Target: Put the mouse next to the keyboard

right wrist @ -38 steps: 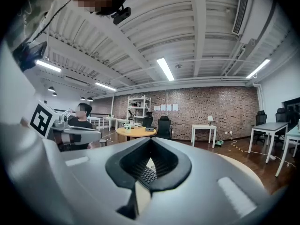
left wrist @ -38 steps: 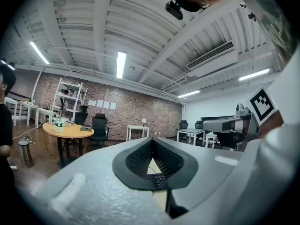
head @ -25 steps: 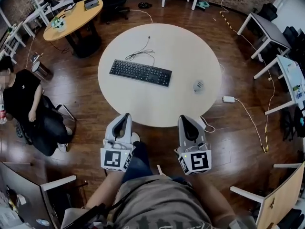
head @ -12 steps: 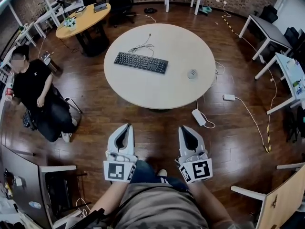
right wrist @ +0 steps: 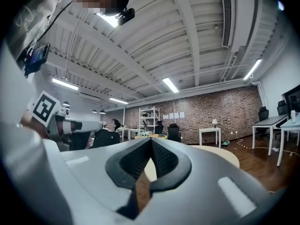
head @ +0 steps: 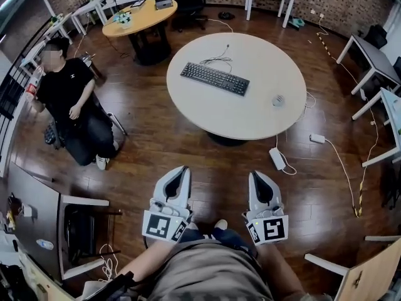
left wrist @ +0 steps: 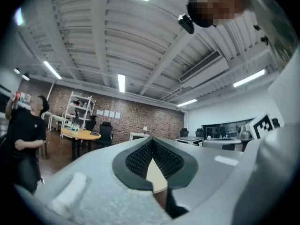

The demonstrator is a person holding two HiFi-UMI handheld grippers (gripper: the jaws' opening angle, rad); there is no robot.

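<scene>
A black keyboard lies on the round beige table, its cable coiled behind it. The small grey mouse sits on the same table, well to the right of the keyboard and apart from it. My left gripper and right gripper are held side by side over the wooden floor, well short of the table's near edge. In the left gripper view the left gripper has its pads meeting at the tip, empty. In the right gripper view the right gripper looks the same, shut on nothing, with the table beyond it.
A person sits at the left. A white power strip and an adapter with cables lie on the floor right of the table. A wooden round table stands at the back, desks at the right, a chair at my left.
The view has backed away from the round table, which now sits farther off and more to the right. Both grippers came back with me, from the table's near edge to over bare floor.
</scene>
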